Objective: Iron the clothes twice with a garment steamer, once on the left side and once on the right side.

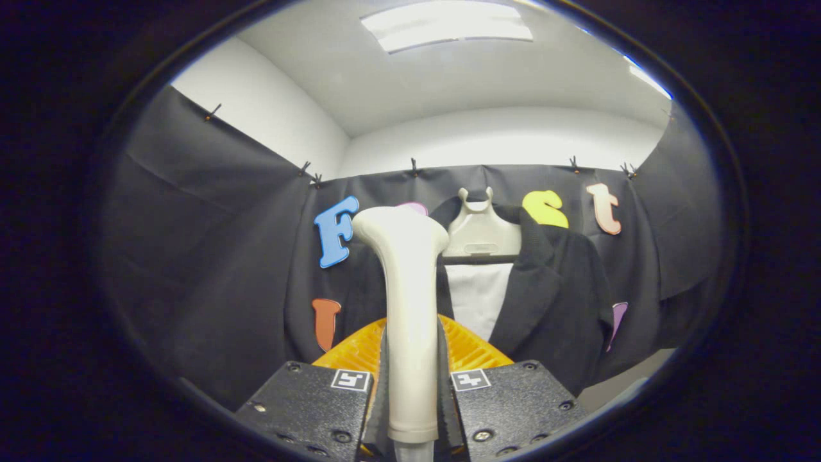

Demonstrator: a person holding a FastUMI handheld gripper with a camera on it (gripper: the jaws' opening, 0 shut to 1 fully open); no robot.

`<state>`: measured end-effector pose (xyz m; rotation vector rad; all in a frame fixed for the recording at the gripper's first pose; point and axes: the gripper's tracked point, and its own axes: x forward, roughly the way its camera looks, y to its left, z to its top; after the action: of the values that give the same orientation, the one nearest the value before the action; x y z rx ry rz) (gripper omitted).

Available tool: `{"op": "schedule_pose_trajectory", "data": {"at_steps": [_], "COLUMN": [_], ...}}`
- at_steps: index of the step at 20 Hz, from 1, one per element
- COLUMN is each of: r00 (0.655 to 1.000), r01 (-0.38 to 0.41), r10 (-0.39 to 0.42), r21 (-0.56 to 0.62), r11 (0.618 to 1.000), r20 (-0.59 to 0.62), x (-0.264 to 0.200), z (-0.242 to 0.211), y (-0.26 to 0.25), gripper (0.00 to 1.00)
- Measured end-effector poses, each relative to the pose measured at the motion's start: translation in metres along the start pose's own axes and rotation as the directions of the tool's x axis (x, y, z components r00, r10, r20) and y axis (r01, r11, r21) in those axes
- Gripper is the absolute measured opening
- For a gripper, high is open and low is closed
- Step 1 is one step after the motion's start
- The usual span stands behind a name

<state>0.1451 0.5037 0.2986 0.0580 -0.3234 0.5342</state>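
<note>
The garment steamer [410, 321] stood upright between the fingers of the gripper [412, 398], both of which pressed on its pale handle, so the gripper was clamped on it. Its head rose ahead of the fingers, in front of the dark jacket [551, 301], which hung beyond on a white hanger [481, 234] against the booth wall, over a white panel [478, 298] between its lapels. The steamer seemed apart from the cloth, so the step in hand looked like the approach to a pass. The next move would call for bringing the head against one side of the jacket. There was one steamer, one jacket, one hanger.
</note>
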Motion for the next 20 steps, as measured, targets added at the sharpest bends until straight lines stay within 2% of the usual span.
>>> {"op": "schedule_pose_trajectory", "data": {"at_steps": [1,7,14,20], "r00": [1.0,0.997,0.996,0.991], "r01": [-0.009,0.066,0.066,0.074], "r10": [0.009,-0.063,-0.07,-0.085], "r21": [0.003,-0.063,-0.073,-0.105], "r11": [1.0,0.996,0.995,0.992], "r20": [0.001,0.048,-0.046,-0.099], "x": [0.007,0.012,0.025,-0.001], "z": [0.0,0.003,-0.032,-0.059], "y": [0.004,-0.006,-0.024,-0.028], "gripper": [0.33,0.33,0.33,0.33]}}
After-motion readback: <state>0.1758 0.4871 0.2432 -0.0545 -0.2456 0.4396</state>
